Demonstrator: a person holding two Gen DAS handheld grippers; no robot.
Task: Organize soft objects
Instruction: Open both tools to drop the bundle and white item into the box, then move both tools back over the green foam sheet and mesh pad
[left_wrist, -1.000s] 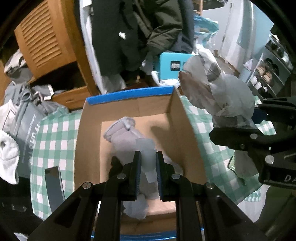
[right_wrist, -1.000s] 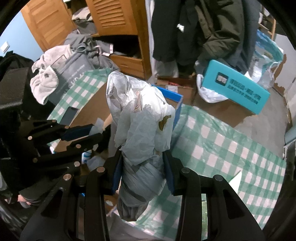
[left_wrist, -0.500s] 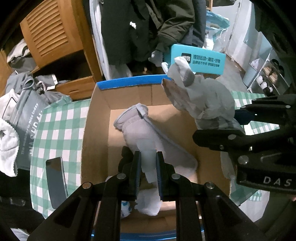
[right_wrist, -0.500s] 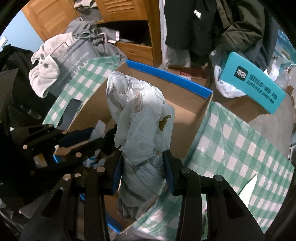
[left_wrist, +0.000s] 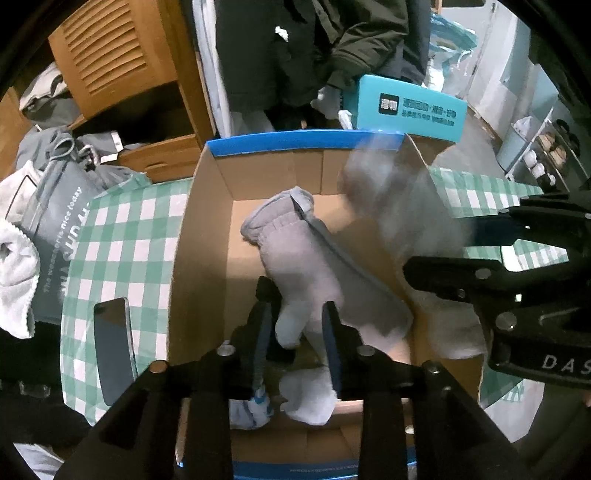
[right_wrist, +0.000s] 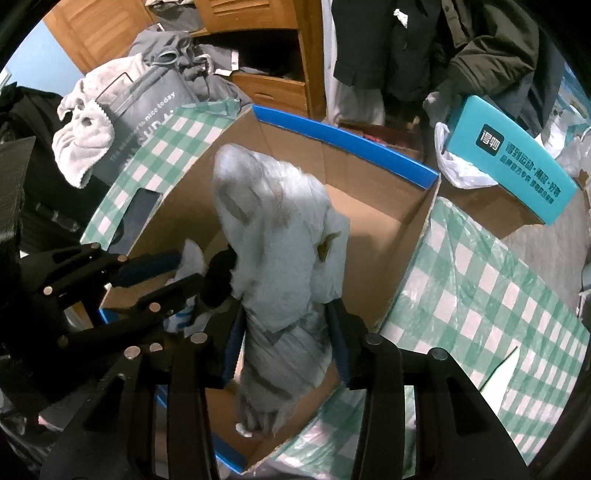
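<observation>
While your right gripper (right_wrist: 286, 343) clamps the plastic-wrapped bundle (right_wrist: 280, 236) between both jaws, it sits over the box (right_wrist: 391, 236), the bundle sticking up ahead of the jaws. Your left gripper (left_wrist: 297, 334) has jaws narrowly parted around the grey glove (left_wrist: 295, 258), which lies inside the box; contact unclear.

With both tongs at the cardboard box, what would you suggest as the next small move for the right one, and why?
Probably lower the right tongs a little and release. They are shut on the plastic-wrapped grey bundle, which already hangs over the open brown cardboard box. The left tongs look open around the grey fleece garment lying inside, so the box looks ready.
</observation>
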